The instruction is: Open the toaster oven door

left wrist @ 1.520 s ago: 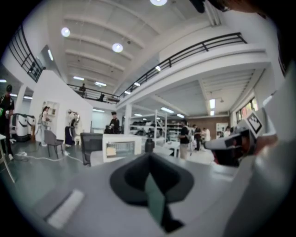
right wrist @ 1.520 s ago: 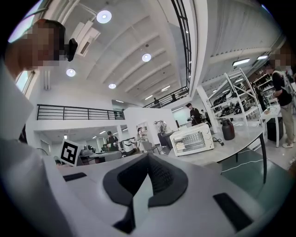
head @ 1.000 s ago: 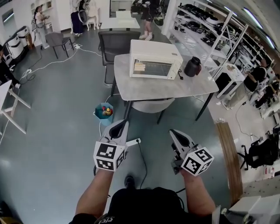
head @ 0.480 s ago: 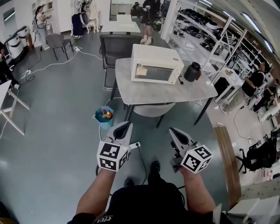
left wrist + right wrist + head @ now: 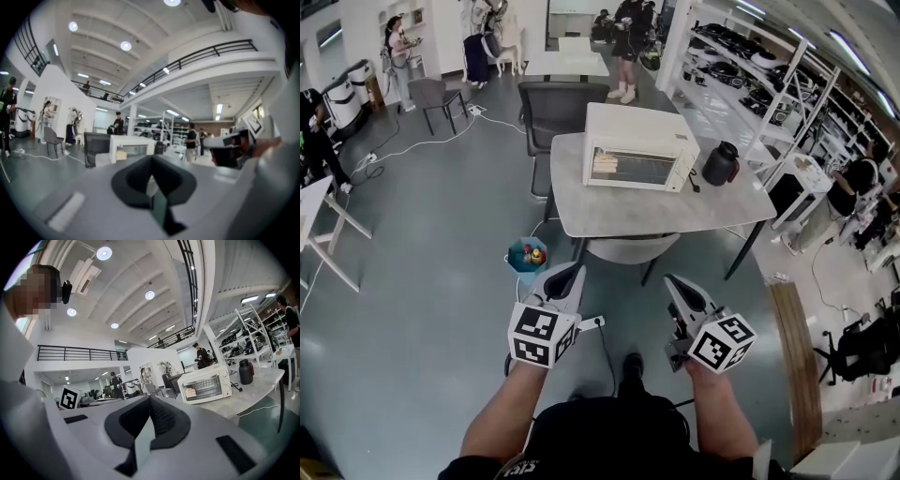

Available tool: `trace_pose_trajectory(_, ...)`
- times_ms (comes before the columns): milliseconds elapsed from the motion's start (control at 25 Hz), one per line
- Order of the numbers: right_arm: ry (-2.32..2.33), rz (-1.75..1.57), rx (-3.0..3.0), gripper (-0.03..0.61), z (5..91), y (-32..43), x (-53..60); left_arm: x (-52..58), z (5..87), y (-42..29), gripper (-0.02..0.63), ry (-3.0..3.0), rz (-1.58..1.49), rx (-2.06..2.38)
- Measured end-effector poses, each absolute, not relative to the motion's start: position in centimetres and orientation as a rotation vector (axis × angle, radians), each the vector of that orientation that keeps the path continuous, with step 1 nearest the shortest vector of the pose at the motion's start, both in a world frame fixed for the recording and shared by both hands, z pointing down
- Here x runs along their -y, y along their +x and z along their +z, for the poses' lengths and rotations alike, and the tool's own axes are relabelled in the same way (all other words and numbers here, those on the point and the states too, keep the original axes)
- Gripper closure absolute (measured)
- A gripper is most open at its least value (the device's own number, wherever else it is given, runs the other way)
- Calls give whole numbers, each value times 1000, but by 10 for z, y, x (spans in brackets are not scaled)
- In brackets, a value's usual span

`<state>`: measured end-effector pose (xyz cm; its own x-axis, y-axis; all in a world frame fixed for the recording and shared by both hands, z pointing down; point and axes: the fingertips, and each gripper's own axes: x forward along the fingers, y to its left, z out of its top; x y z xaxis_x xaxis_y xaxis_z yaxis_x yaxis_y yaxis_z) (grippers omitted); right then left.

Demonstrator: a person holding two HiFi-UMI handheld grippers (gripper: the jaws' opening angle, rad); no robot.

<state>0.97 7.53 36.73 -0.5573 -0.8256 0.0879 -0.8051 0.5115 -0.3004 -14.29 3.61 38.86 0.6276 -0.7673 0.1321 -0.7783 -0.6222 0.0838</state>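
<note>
**Both claws clenched and empty, well short of the toaster oven**

Head view: the left gripper (image 5: 573, 270) and the right gripper (image 5: 671, 281) are held low in front of the person, side by side. Both forearms reach forward and the jaws point towards the toaster oven (image 5: 639, 148). Each claw is clenched on nothing. The white toaster oven stands on a grey table (image 5: 675, 214), well apart from both grippers, with its glass door upright and closed. A black jug (image 5: 720, 164) stands just to the right of the oven. A black chair (image 5: 553, 105) stands behind and to the left of the oven. A blue bucket (image 5: 526, 255) sits on the floor between the oven and the left gripper.

Left gripper view: the jaws meet with nothing between them. The oven shows far ahead, above and left of the tips.

Right gripper view: the jaws are pressed together and empty. The oven lies ahead and to the right of the tips, its closed door facing this way, with the jug to its right.
</note>
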Motion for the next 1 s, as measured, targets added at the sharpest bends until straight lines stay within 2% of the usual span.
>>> trace_pose_trajectory(480,-1333,-550,-2676,584,378,120,22,50,402,-25,606,2680,265,1317)
trace_pose_trajectory(720,-1297,-570,-2681,584,389,179,60,78,401,7,606,2612,295,1415)
trace_pose_trajectory(1000,-1191,-583,-2789,584,395,164,87,100,399,4,606,2552,309,1483)
